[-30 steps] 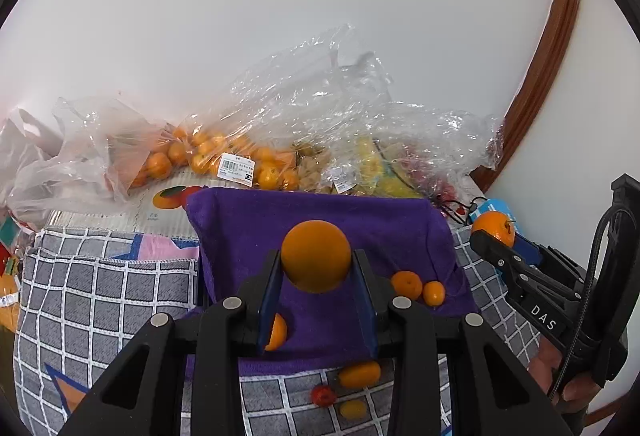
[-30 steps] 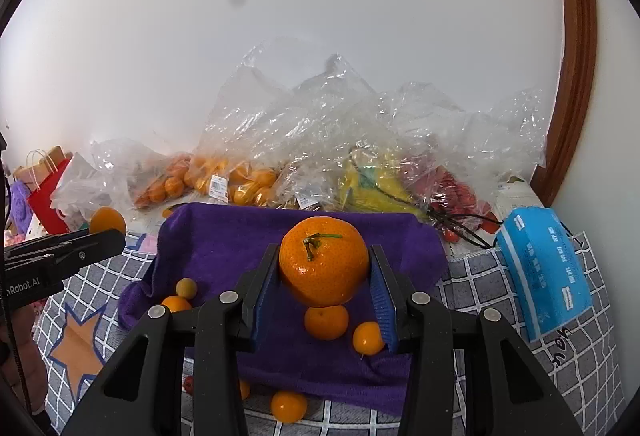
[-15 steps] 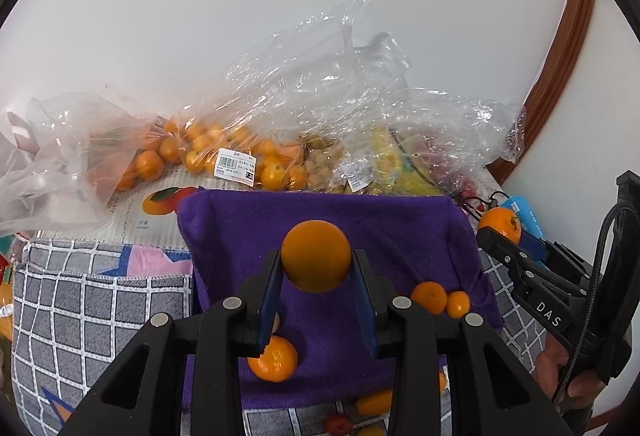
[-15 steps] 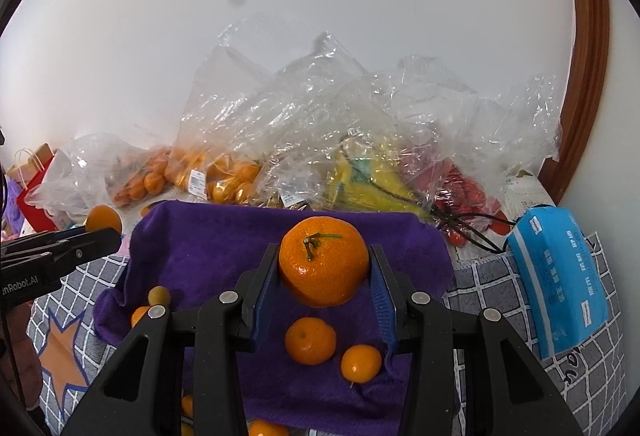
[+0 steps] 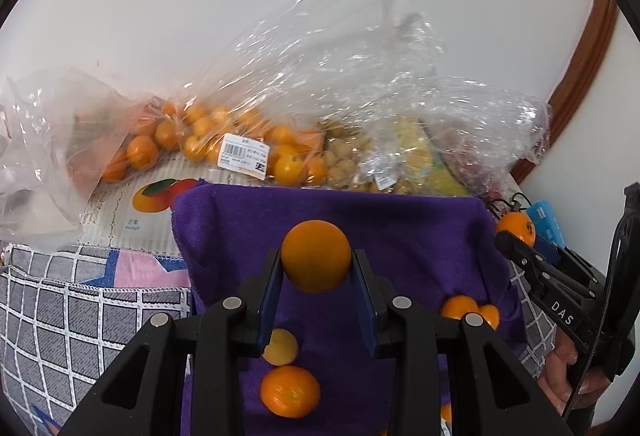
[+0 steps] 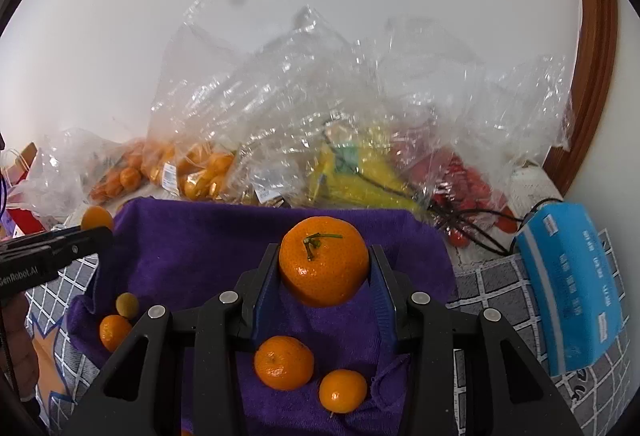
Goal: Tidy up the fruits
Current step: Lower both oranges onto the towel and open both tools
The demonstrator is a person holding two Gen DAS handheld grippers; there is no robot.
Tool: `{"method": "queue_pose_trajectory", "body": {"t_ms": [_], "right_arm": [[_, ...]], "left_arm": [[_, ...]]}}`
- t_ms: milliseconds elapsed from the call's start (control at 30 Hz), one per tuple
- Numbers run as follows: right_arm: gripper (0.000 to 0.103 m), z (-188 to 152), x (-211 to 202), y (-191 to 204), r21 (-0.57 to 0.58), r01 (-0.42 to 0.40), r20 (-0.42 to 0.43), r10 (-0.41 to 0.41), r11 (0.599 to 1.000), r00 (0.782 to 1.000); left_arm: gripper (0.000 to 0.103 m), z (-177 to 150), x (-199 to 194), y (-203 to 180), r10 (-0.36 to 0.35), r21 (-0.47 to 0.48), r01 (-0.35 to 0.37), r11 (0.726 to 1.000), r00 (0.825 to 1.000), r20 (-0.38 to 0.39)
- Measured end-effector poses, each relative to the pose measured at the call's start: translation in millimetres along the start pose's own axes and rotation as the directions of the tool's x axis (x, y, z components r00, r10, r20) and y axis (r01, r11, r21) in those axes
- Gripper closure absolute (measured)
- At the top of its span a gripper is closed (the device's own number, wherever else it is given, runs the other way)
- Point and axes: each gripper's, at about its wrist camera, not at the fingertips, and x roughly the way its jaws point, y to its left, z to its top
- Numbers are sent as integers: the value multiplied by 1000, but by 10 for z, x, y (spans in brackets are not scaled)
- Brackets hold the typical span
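Observation:
My left gripper is shut on a smooth orange and holds it above a purple towel. My right gripper is shut on a stemmed mandarin above the same towel. Loose on the towel are an orange, a small yellow fruit and two small oranges in the left wrist view. The right wrist view shows two oranges below the fingers and two small fruits at the left. The right gripper also shows at the right of the left wrist view.
Clear plastic bags of oranges, yellow fruit and red fruit lie against the white wall behind the towel. A blue tissue pack lies at the right on the grey checked cloth. A wooden door frame rises at the right.
Both grippers have moved forward and lower over the purple towel, still holding their fruit. The bags and the loose oranges appear larger and nearer.

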Motion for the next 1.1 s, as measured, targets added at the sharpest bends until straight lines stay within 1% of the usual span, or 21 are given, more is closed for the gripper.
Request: {"method": "queue_pose_trajectory", "body": {"t_ms": [200, 400, 500, 800, 1000, 1100], "right_arm": [[60, -129, 259, -77, 17, -5, -69, 7, 1000, 998], [60, -214, 460, -120, 29, 1, -126, 2, 1000, 992], [60, -251, 524, -105, 27, 0, -145, 4, 1000, 989], [60, -306, 604, -118, 25, -14, -169, 18, 1000, 986], [59, -307, 591, -109, 21, -15, -171, 18, 1000, 985], [55, -291, 548, -104, 28, -23, -154, 27, 999, 988]], "left_arm": [[70, 4, 181, 146, -4, -38, 2, 999, 999, -36], [70, -89, 429, 49, 17, 7, -17, 1000, 996, -92], [70, -89, 544, 45, 21, 7, -20, 1000, 993, -120], [70, -116, 742, 38, 50, 13, -48, 999, 985, -167], [70, -142, 829, 8, 50, 22, -47, 999, 982, -184], [70, -151, 855, 4, 46, 15, -44, 999, 980, -191]]}}
